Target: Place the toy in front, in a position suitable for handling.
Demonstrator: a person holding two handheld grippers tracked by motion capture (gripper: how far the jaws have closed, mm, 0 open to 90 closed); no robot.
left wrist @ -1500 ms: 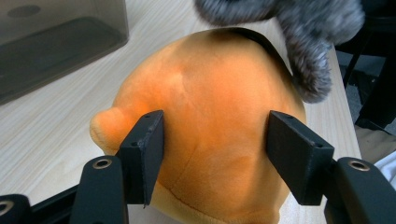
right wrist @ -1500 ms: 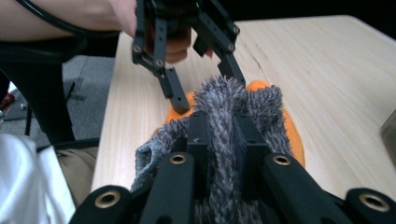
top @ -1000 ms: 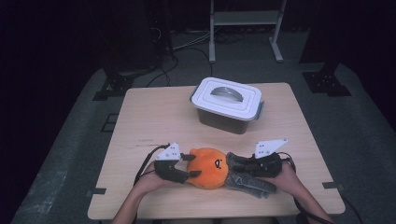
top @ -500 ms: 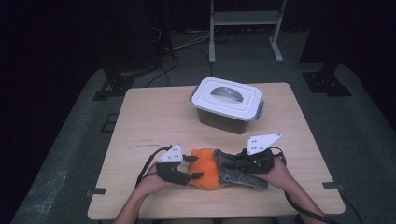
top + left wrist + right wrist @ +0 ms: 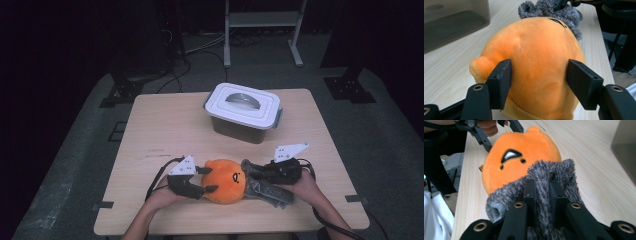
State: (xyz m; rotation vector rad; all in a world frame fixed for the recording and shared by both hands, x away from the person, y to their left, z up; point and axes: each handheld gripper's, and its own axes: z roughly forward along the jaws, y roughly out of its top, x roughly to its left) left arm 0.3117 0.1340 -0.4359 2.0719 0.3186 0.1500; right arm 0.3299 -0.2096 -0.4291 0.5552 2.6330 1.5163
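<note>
Orange plush toy point(image 5: 225, 181) lies touching grey fuzzy cloth point(image 5: 265, 188).

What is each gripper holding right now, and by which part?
The left gripper clamps the orange plush toy across the sides of its round body. The right gripper pinches a fold of the grey fuzzy cloth at the toy's far end.

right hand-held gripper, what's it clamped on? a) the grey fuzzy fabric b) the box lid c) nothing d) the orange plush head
a: in the right gripper view the right hand-held gripper has its jaws pinched on a fold of the grey fuzzy fabric, with the orange plush beyond it.
</note>
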